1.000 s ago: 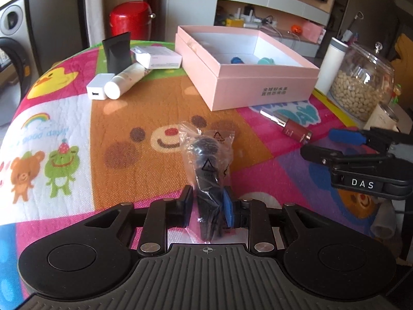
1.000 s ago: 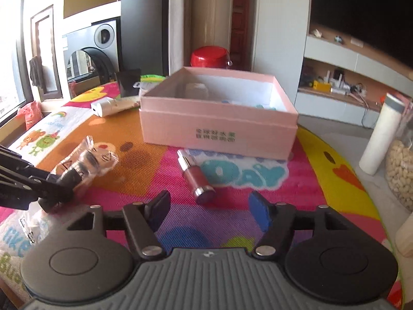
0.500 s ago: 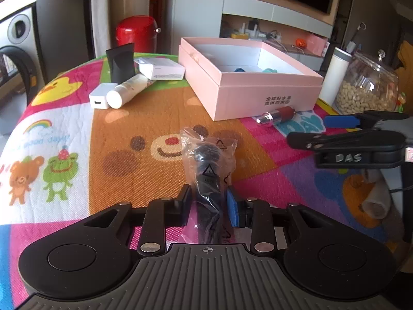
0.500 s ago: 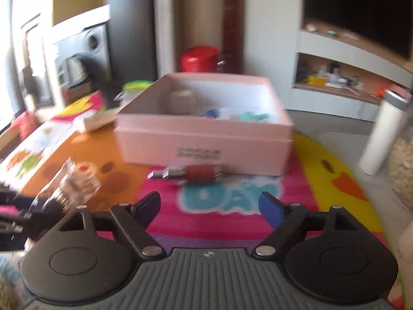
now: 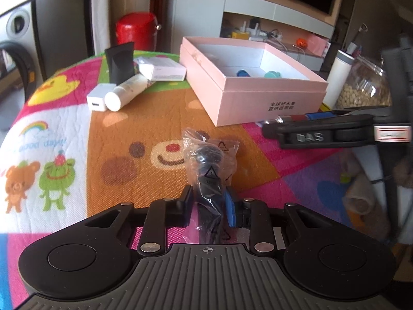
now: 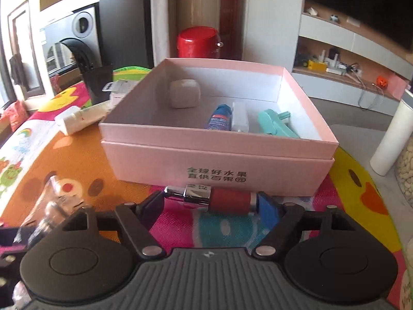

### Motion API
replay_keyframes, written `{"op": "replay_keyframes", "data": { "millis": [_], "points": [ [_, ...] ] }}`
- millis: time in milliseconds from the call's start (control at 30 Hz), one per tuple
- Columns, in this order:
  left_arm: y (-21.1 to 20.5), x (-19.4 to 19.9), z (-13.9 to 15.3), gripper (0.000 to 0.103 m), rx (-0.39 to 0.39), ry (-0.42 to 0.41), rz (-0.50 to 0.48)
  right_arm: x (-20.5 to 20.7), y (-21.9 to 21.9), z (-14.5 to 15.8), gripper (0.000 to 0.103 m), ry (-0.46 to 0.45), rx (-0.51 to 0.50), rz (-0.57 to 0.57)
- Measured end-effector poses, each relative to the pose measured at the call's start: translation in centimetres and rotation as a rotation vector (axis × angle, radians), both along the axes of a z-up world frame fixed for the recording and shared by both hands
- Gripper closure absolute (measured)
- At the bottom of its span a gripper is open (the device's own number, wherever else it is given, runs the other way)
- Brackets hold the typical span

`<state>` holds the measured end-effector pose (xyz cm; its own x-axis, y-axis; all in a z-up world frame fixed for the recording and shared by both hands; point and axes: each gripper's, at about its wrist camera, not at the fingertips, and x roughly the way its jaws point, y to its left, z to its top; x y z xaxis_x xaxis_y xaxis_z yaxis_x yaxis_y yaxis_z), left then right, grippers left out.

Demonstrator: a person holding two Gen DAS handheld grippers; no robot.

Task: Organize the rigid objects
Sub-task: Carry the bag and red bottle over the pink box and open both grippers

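Cartoon mat (image 5: 64,118); bagged black item (image 5: 210,170) indistinct.

Home — washing machine (image 6: 82,25), TV shelves (image 5: 276,7).

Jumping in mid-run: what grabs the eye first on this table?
The open pink box dominates the middle of the colourful cartoon mat, with a few small items already inside. Right in front of it, the right gripper brackets a red lipstick-like tube lying crosswise on the mat. The left gripper is clamped on a black item in a clear plastic bag.
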<state>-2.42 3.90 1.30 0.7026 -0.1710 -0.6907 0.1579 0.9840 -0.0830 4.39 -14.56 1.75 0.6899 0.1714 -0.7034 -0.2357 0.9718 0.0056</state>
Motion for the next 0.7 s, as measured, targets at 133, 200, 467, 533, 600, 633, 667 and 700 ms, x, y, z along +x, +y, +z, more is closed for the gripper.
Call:
{"op": "replay_keyframes", "data": {
  "millis": [133,200,467,533,600,633,667,700],
  "points": [
    [-0.6,-1.5,-0.1,0.078,0.038,-0.042,-0.054,-3.1,-1.3,1.2,0.025,-0.028,-0.001,0.073],
    [-0.7,-2.3,0.2,0.079,0.034,-0.044,-0.088,-5.2,-2.3,2.0,0.025,-0.060,-0.014,0.109],
    [-1.2,-3.8,7.1,0.080,-0.033,-0.187,-0.166,-11.3,-7.3,6.3,0.026,-0.216,-0.002,0.115],
    [-1.4,-3.0,10.6,0.079,-0.040,-0.269,-0.178,-11.5,-8.2,7.9,0.025,-0.269,0.008,0.094],
    [-1.9,-1.4,14.4,0.079,-0.052,-0.343,-0.189,-11.0,-9.0,10.0,0.025,-0.332,0.024,0.077],
    [-2.3,-0.2,16.0,0.079,-0.061,-0.373,-0.194,-10.5,-9.3,11.2,0.025,-0.357,0.036,0.071],
    [-2.6,1.0,17.3,0.079,-0.064,-0.396,-0.196,-9.6,-9.6,12.5,0.025,-0.382,0.048,0.066],
    [-3.0,2.6,18.5,0.079,-0.065,-0.411,-0.194,-8.6,-9.7,13.7,0.025,-0.407,0.054,0.064]
  ]
}}
